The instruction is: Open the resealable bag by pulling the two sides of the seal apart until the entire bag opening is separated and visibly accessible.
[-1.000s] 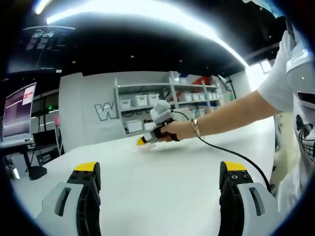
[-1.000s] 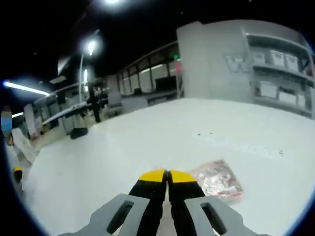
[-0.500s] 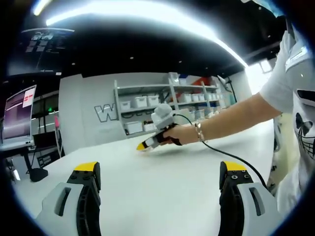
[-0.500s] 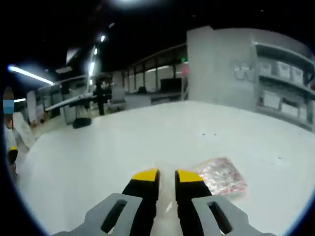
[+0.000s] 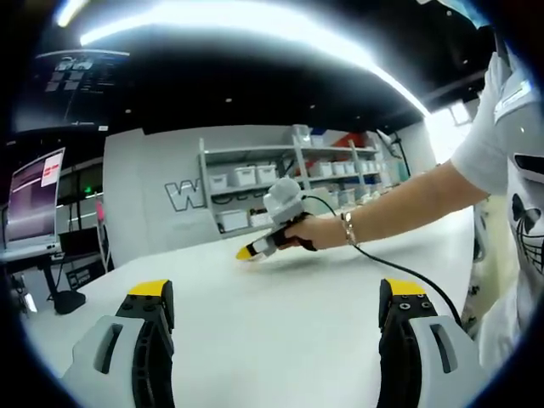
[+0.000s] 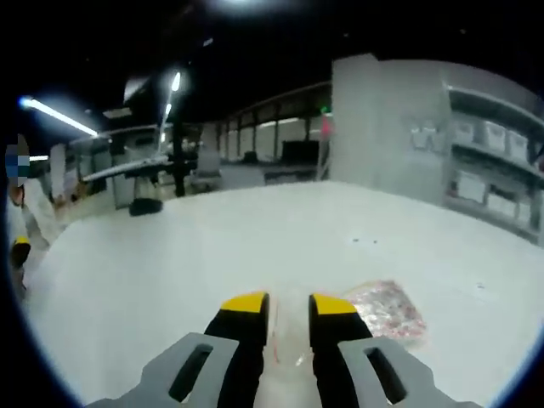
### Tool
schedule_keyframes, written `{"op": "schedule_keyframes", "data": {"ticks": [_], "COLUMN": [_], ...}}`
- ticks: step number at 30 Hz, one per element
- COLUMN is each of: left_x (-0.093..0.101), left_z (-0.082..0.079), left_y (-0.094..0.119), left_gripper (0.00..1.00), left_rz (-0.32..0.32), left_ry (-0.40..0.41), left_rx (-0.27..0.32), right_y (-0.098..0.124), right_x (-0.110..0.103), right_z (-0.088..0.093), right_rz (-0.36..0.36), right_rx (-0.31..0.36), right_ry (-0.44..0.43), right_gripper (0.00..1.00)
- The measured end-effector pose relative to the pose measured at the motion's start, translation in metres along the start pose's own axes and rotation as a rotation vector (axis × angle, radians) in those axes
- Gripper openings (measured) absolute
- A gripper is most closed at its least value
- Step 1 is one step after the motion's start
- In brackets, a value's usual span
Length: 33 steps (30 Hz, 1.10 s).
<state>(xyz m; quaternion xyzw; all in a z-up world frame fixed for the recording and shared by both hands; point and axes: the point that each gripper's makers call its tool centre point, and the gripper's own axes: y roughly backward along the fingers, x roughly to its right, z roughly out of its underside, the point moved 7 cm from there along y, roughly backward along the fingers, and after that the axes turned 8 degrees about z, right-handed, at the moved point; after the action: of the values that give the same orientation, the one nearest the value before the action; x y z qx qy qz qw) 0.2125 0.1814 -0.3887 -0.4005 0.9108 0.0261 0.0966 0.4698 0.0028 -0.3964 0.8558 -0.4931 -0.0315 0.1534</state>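
Hovering low over the white table (image 5: 280, 314), the left gripper (image 5: 276, 293) waits with its fingers (image 5: 151, 293) wide apart, holding nothing. Far across, the right gripper (image 6: 287, 304) has its fingers a little apart beside the resealable bag (image 6: 388, 309), likely lining up on the seal. Behind stand shelves (image 5: 280, 174) and a grey wall.

The left gripper view looks low across the white table (image 5: 280, 314) toward grey shelving (image 5: 280, 183), with the right gripper (image 5: 248, 252) far ahead. The right gripper view sits close over the table (image 6: 170, 255), facing its far edge. Both share the tabletop and shelving (image 6: 493, 170).
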Motion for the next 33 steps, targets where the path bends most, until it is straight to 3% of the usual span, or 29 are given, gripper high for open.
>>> {"op": "schedule_keyframes", "data": {"ticks": [5, 13, 20, 33], "left_x": [0.0, -0.001, 0.0, 0.001], "left_z": [-0.001, -0.001, -0.001, -0.002], "left_y": [0.002, 0.006, 0.006, 0.007], "left_gripper": [0.99, 0.99, 0.99, 0.99], "left_rz": [-0.006, -0.012, -0.013, -0.017], "left_ry": [-0.002, -0.004, -0.005, -0.009], "left_rx": [0.002, -0.002, -0.009, -0.006], "right_y": [0.001, -0.004, -0.002, -0.004], "right_x": [0.003, 0.009, 0.012, 0.016], "right_z": [0.0, 0.0, -0.001, -0.002], "right_rz": [0.012, 0.044, 0.061, 0.066], "right_rx": [0.007, 0.009, 0.025, 0.033], "right_ry": [0.018, 0.019, 0.058, 0.046], "right_gripper": [0.2, 0.37, 0.39, 0.51]}}
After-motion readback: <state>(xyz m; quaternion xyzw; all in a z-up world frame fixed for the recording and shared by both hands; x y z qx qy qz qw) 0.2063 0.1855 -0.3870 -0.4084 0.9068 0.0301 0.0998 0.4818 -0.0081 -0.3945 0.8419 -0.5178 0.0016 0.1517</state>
